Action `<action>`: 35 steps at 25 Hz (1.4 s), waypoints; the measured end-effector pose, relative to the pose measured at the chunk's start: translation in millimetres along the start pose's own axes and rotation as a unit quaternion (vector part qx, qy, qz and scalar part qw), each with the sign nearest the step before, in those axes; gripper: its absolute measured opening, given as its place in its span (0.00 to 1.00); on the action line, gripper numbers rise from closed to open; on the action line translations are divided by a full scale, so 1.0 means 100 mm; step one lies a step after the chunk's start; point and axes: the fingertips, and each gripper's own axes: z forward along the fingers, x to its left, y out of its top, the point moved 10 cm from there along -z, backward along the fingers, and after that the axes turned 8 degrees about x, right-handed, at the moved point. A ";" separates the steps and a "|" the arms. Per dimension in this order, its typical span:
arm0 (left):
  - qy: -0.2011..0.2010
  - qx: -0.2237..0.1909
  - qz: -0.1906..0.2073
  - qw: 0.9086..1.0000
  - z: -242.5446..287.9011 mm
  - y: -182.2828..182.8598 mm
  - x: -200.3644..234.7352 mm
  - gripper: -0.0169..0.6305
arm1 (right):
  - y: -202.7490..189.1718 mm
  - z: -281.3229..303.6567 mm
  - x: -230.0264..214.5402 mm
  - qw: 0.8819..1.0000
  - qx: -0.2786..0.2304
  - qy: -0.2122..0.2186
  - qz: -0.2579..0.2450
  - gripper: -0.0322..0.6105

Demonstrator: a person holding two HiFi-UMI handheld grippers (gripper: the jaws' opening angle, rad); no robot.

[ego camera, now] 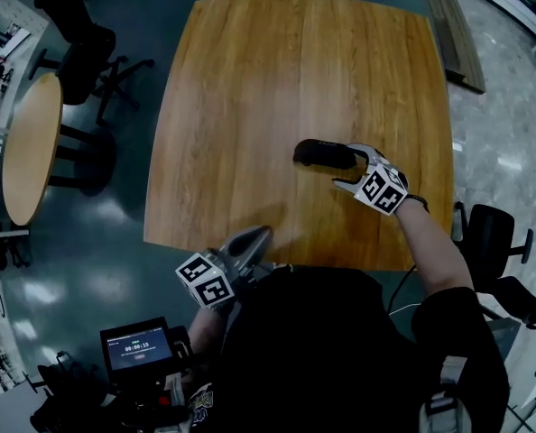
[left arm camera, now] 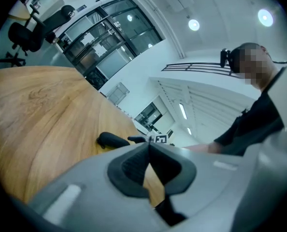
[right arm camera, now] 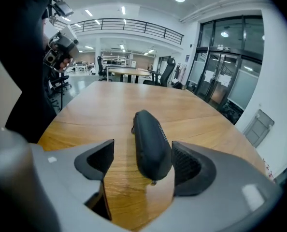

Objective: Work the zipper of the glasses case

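wooden table (ego camera: 250, 79) under everything, carrying one dark glasses case (ego camera: 324, 154) that lies flat right of the middle, toward the right-hand edge. from the head view, set crosswise, long axis running left to right, right end tucked into the mouth of the right gripper (ego camera: 351, 168). from the right gripper view, pointing straight away along the jaws, near end sitting between the two pads, close against the right pad (touching or only just beside, hard to tell) with a clear gap of wood showing on the left side. jaws spread wide, then, straddling the case end and not pinching it. left gripper (ego camera: 257, 238) well apart at the near table edge, jaws pressed together on nothing, aimed across the wood toward the case. nearer by far: the right. probably a matter of closing on that near end to steady the case lengthwise, leaving the left to come across for the zipper. small dark tab (right arm camera: 133, 128) poking from the left flank of the case toward its far end, possibly the zipper pull, too small to say; if so, best reached from the left, across the long axis.
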 end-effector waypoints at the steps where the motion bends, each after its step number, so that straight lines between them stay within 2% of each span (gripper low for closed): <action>1: -0.006 -0.001 0.003 1.000 -0.02 0.00 0.03 0.03 | 0.02 -0.10 0.03 1.000 -0.010 -0.008 0.009 0.62; 5: -0.030 0.006 0.016 0.999 -0.09 0.10 0.12 0.02 | 0.06 -0.47 0.19 0.993 -0.065 -0.049 0.087 0.59; 7: -0.045 0.017 0.023 0.999 -0.10 0.18 0.14 0.03 | 0.08 -0.68 0.33 0.980 -0.107 -0.091 0.142 0.49; 8: -0.057 0.022 0.030 0.998 -0.11 0.19 0.17 0.03 | 0.09 -0.79 0.42 0.969 -0.135 -0.114 0.173 0.42; 9: -0.069 0.028 0.037 0.997 -0.11 0.19 0.20 0.03 | 0.11 -0.90 0.53 0.955 -0.168 -0.134 0.206 0.27; 11: -0.086 0.043 0.051 0.994 -0.09 0.16 0.20 0.02 | 0.19 -1.12 0.79 0.917 -0.241 -0.157 0.275 0.15; 12: -0.091 0.052 0.058 0.993 -0.07 0.14 0.16 0.03 | 0.24 -1.24 0.94 0.896 -0.275 -0.163 0.308 0.06; 14: -0.100 0.065 0.076 0.990 -0.04 0.09 0.08 0.03 | 0.34 -1.42 1.24 0.857 -0.326 -0.167 0.362 0.06; 15: -0.105 0.071 0.086 0.988 -0.01 0.06 0.06 0.03 | 0.40 -1.48 1.37 0.844 -0.339 -0.166 0.380 0.06; 16: -0.111 0.076 0.095 0.986 0.03 0.03 0.05 0.03 | 0.47 -1.52 1.49 0.836 -0.344 -0.164 0.394 0.06; 20: -0.122 0.089 0.105 0.983 0.16 -0.07 -0.07 0.02 | 0.68 -1.68 1.81 0.828 -0.342 -0.146 0.420 0.06; 23: -0.119 0.087 0.111 0.983 0.18 -0.09 -0.21 0.02 | 0.78 -1.81 1.87 0.824 -0.355 -0.132 0.421 0.06; 26: -0.112 0.079 0.115 0.984 0.19 -0.11 -0.37 0.02 | 0.83 -1.89 1.92 0.834 -0.357 -0.117 0.404 0.06; 30: -0.098 0.067 0.105 0.987 0.17 -0.57 -0.75 0.03 | 0.61 -2.07 2.39 0.852 -0.346 -0.100 0.381 0.06; 32: -0.093 0.061 0.099 0.989 0.16 -0.80 -0.96 0.03 | 0.47 -2.20 2.63 0.853 -0.342 -0.093 0.382 0.06; 35: -0.091 0.055 0.091 0.990 0.10 -1.14 -1.29 0.02 | 0.24 -2.39 2.93 0.846 -0.347 -0.086 0.395 0.06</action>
